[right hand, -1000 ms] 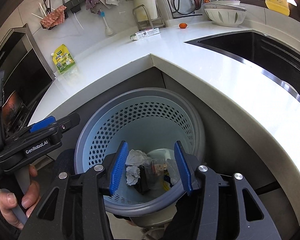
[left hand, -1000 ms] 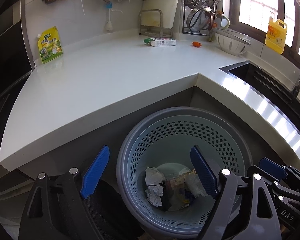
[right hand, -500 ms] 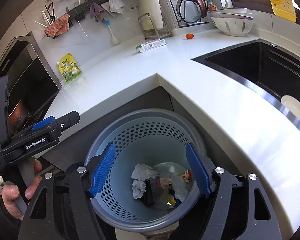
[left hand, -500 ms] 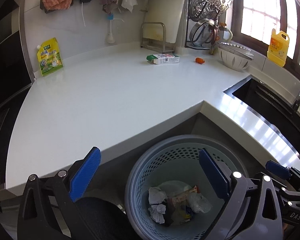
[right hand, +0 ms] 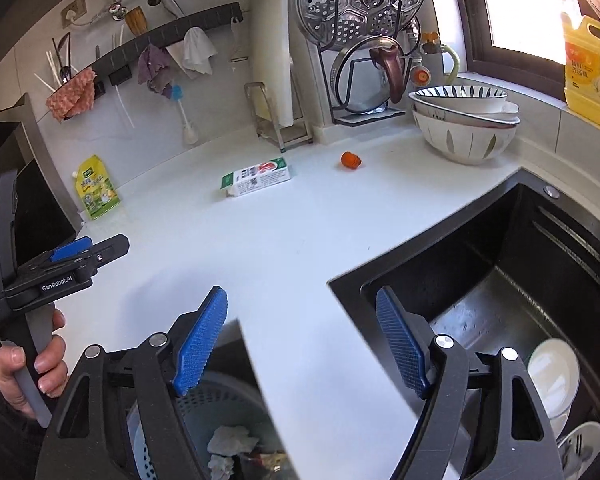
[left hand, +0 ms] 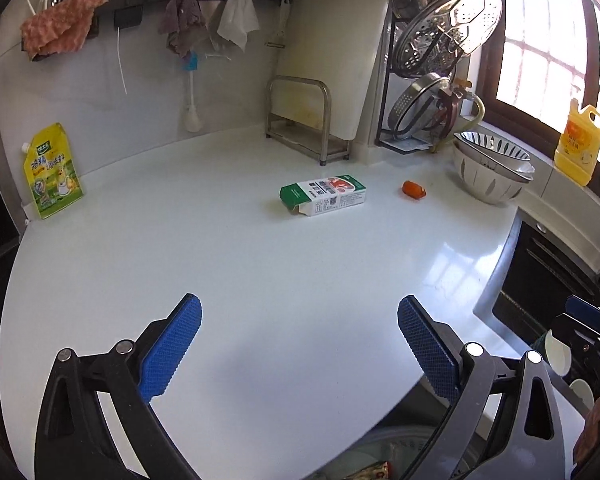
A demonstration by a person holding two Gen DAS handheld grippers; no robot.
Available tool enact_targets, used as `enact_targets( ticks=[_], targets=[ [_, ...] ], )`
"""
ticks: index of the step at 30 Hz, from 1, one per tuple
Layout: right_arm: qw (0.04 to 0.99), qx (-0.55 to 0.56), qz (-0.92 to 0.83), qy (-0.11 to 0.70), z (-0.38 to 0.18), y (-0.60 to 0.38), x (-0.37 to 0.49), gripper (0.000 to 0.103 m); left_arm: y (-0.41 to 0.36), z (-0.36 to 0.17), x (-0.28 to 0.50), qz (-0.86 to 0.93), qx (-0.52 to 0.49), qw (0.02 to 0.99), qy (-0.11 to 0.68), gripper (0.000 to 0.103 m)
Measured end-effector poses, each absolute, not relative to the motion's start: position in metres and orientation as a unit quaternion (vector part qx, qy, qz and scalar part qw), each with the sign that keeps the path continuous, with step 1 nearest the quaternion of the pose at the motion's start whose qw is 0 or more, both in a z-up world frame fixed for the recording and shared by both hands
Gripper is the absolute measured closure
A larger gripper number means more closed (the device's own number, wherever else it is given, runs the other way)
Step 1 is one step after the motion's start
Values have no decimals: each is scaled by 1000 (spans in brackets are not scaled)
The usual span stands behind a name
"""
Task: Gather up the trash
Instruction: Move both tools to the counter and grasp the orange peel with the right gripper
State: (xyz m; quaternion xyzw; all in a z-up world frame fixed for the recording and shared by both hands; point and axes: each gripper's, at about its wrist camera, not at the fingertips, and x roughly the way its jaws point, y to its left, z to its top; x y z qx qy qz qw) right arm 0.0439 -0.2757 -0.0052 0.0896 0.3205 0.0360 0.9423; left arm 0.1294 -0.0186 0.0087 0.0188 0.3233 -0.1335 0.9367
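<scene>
1. At twelve o'clock on the white counter [left hand: 260,264] lie the milk carton [left hand: 323,195] and orange scrap [left hand: 413,189].
2. The left gripper [left hand: 299,344] is fully spread, empty; the right gripper [right hand: 301,344], empty, is opening.
3. The smooth carton could slide from a skewed grip.

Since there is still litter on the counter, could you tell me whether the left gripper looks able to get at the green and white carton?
Probably yes. The left gripper is open and empty, and only bare countertop lies between it and the carton, which lies flat, apart from the orange scrap.
</scene>
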Motion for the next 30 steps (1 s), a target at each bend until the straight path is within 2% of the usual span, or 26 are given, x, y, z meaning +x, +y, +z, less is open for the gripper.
enact_targets(
  ticks=[16, 30],
  targets=[
    [928, 81, 13, 362, -23, -318, 244, 29, -51, -23, 285, -117, 23, 930, 348, 6],
    [912, 78, -15, 403, -49, -332, 344, 29, -65, -33, 316, -124, 34, 932, 338, 6]
  ],
)
